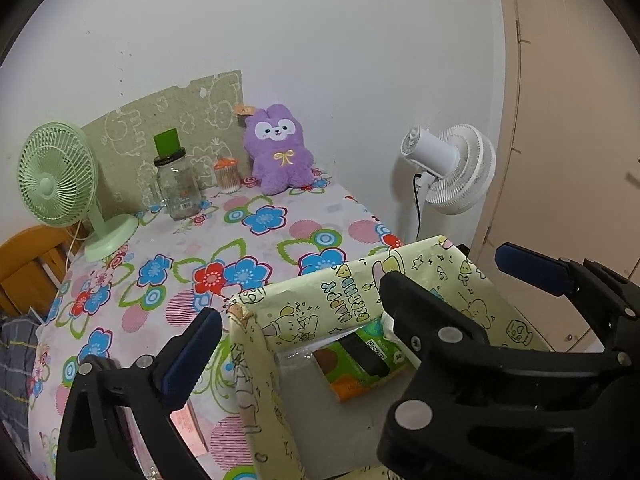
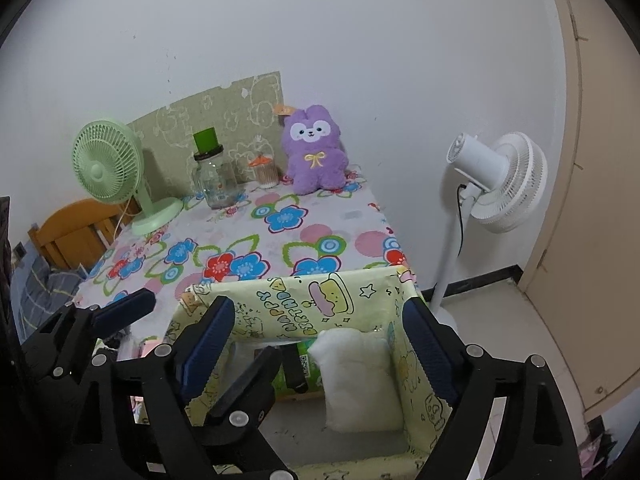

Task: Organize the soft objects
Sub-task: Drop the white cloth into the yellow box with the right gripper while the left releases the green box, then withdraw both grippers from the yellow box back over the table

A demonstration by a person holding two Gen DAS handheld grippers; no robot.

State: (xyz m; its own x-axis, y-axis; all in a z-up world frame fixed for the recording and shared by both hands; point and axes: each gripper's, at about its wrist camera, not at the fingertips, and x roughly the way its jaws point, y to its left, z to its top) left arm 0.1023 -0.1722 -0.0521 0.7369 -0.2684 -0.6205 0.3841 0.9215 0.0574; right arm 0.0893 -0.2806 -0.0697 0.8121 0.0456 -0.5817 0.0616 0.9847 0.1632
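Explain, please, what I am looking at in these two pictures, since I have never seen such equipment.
A person holds two handheld grippers, one per hand; each carries a wide-angle camera looking along its jaws. One picture comes from the left gripper, the other from the right gripper. Both jaws are open and hold nothing, hovering over a paper-covered box that contains a white pillow and a green packet. Farther back on the flowered table sit a purple plush, a glass jar and a green fan.
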